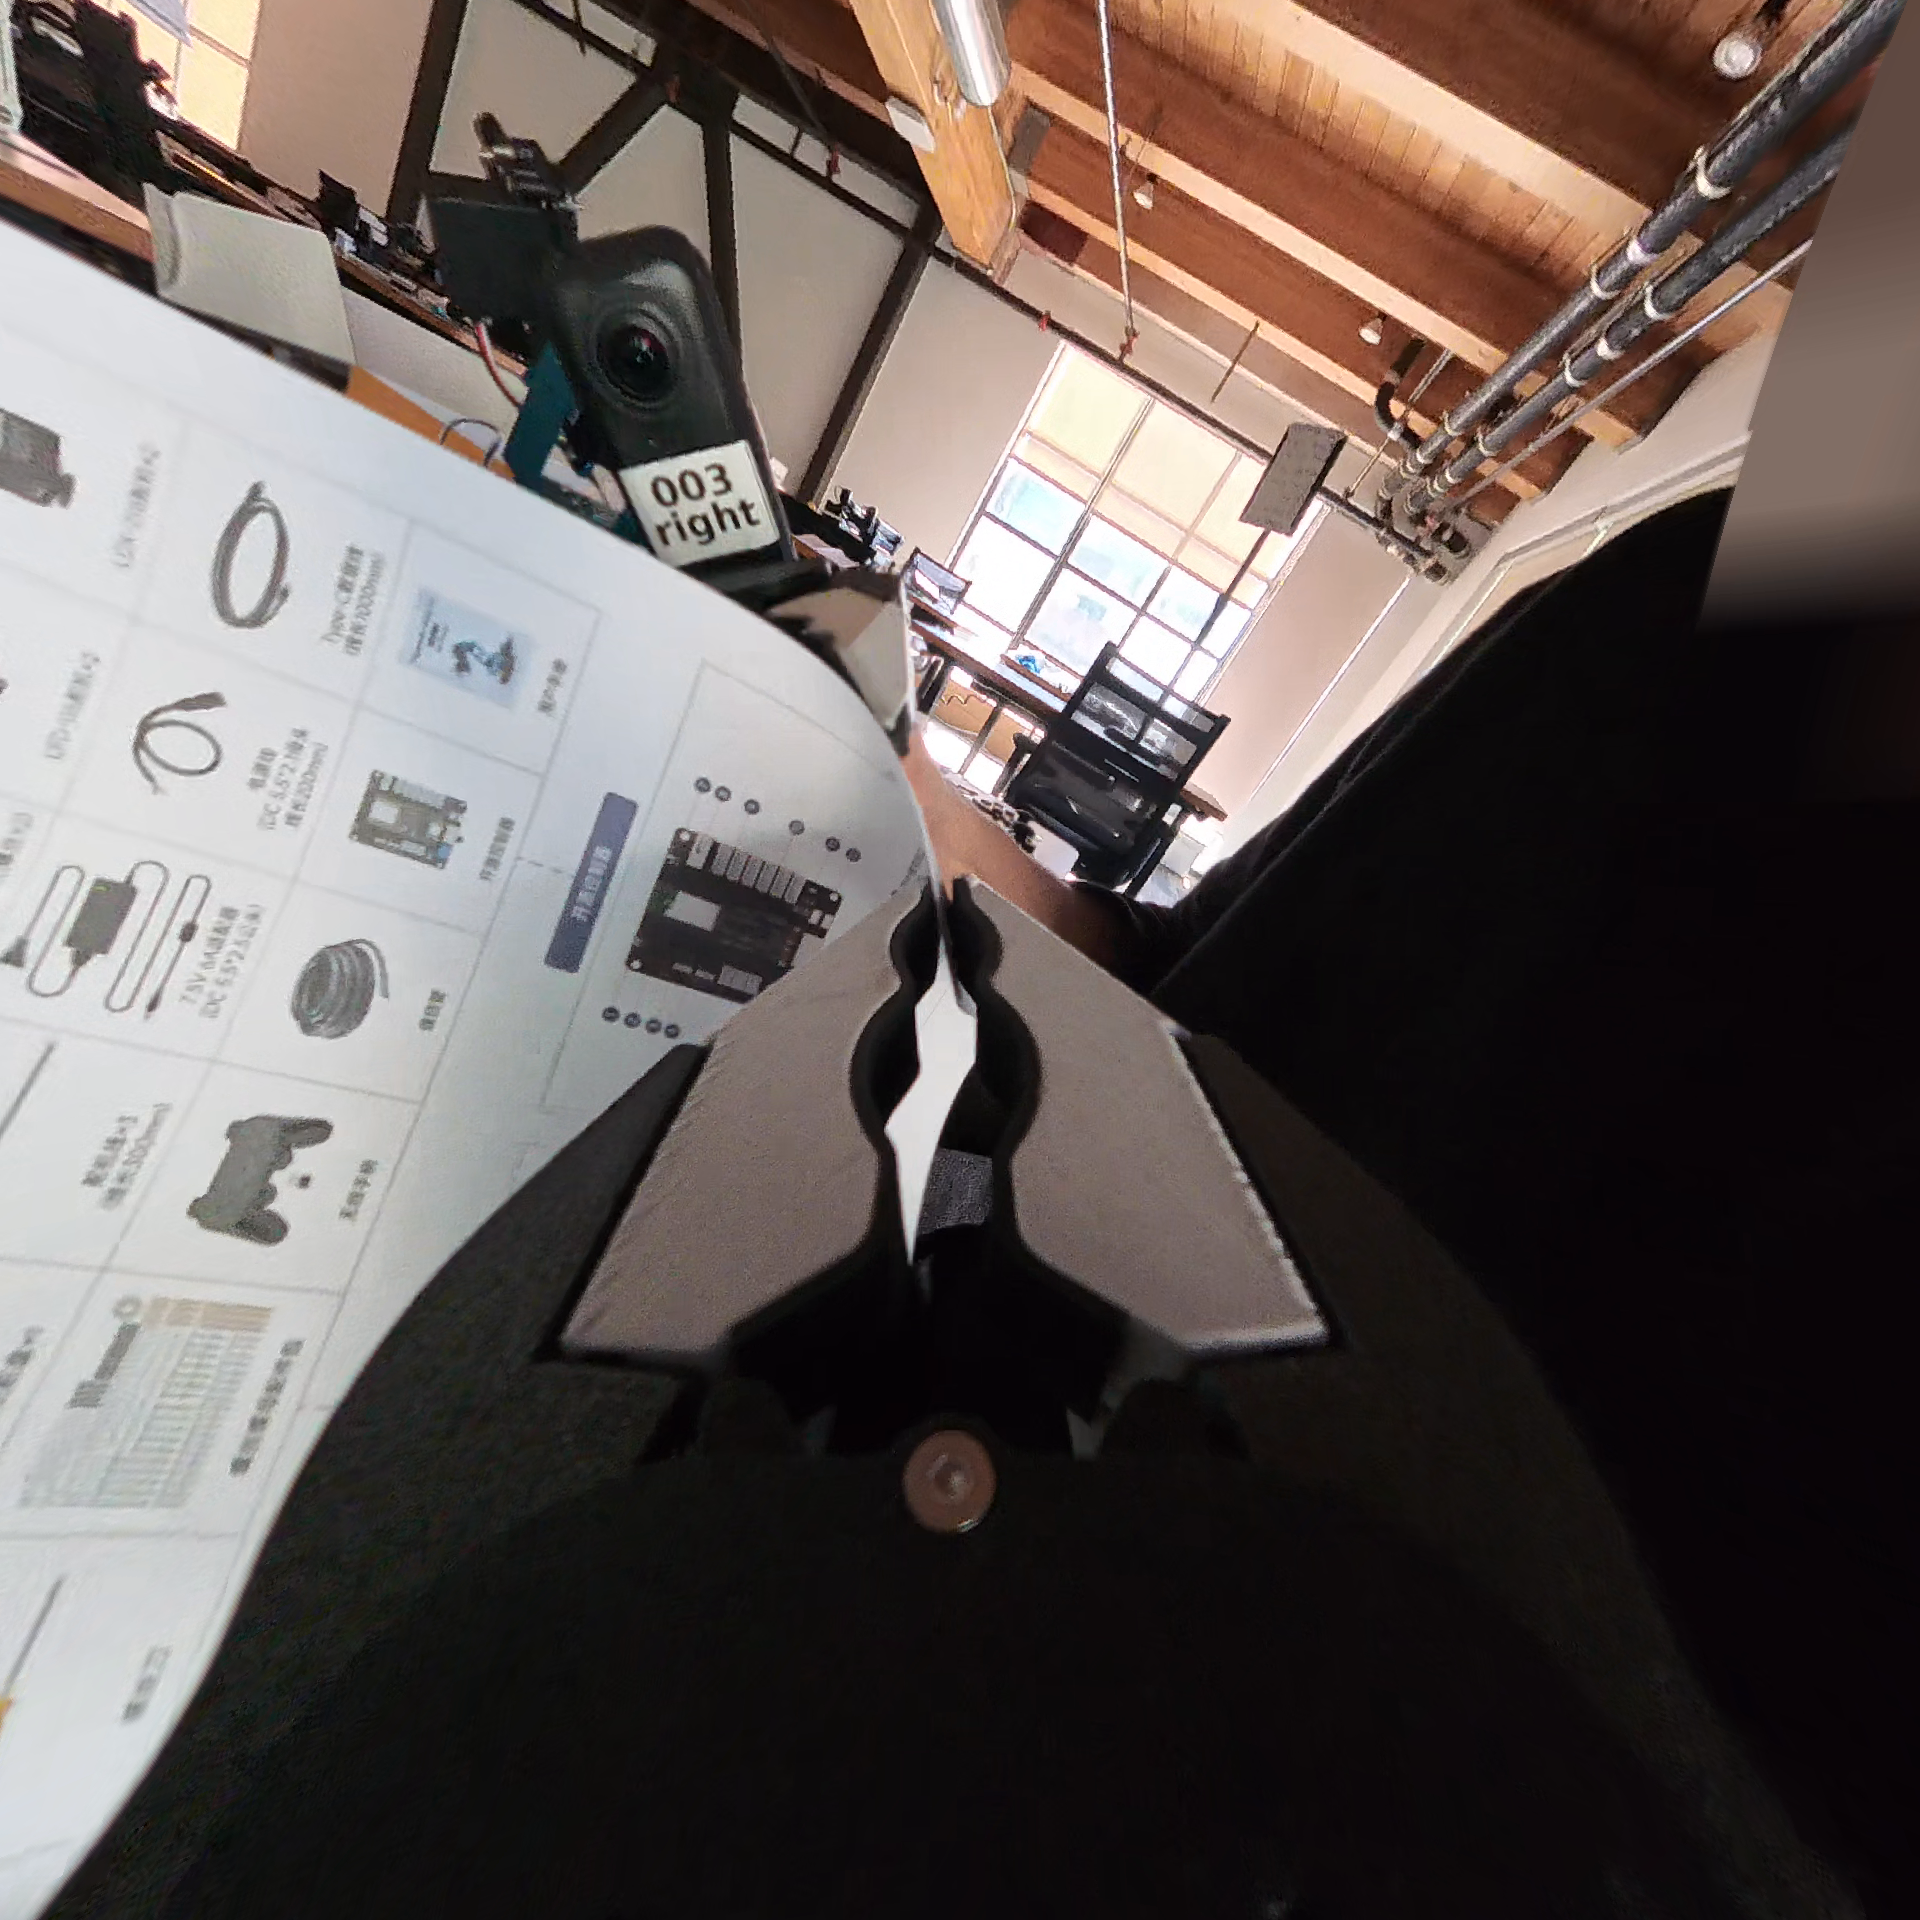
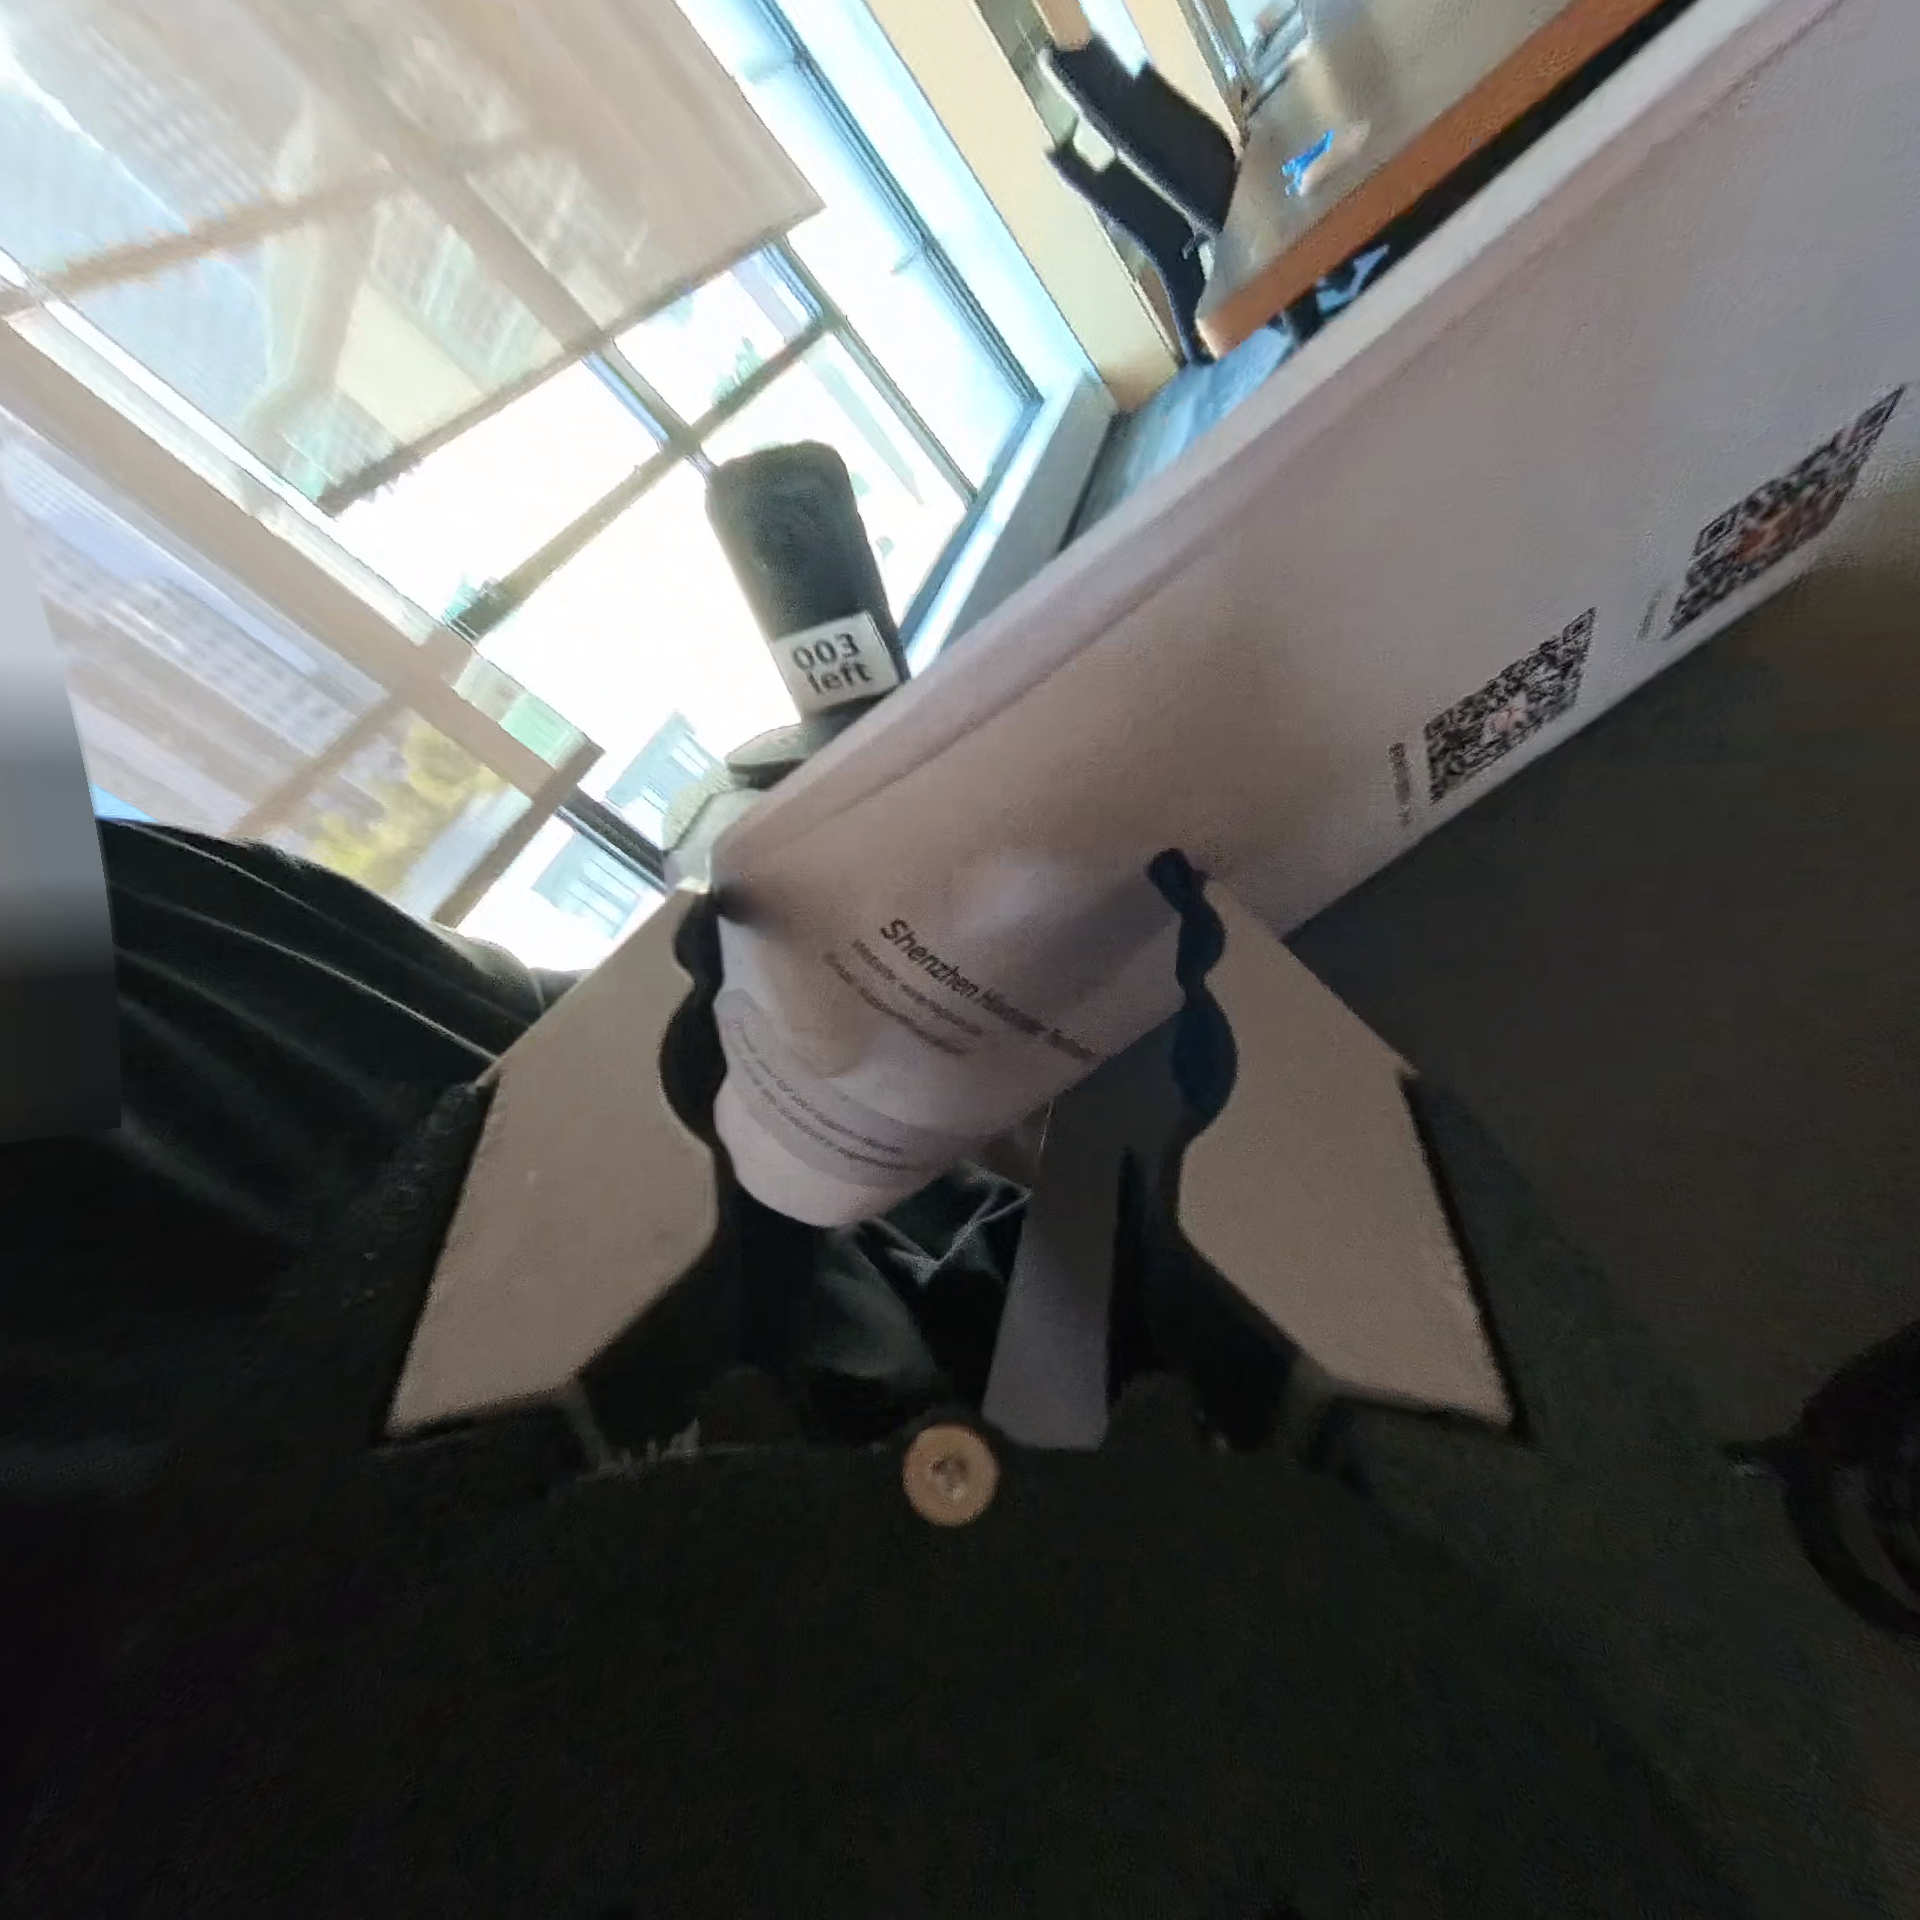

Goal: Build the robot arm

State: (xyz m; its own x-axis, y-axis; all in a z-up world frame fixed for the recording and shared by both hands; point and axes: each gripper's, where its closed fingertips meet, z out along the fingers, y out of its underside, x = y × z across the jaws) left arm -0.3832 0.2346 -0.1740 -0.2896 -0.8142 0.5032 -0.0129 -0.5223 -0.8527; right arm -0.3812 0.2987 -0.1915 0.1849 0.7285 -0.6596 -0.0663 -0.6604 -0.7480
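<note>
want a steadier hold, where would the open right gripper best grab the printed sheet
Judging by its pose, take the printed sheet at the corner lying between the right gripper jaws, coming edge-on. It is thin and bowed, and the left gripper pinches another edge, so a flat pinch should suit.

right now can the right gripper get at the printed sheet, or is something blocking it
Probably yes: the printed sheet already lies between the right gripper's fingers, which look open. The left gripper is shut on another edge of the sheet.
</note>
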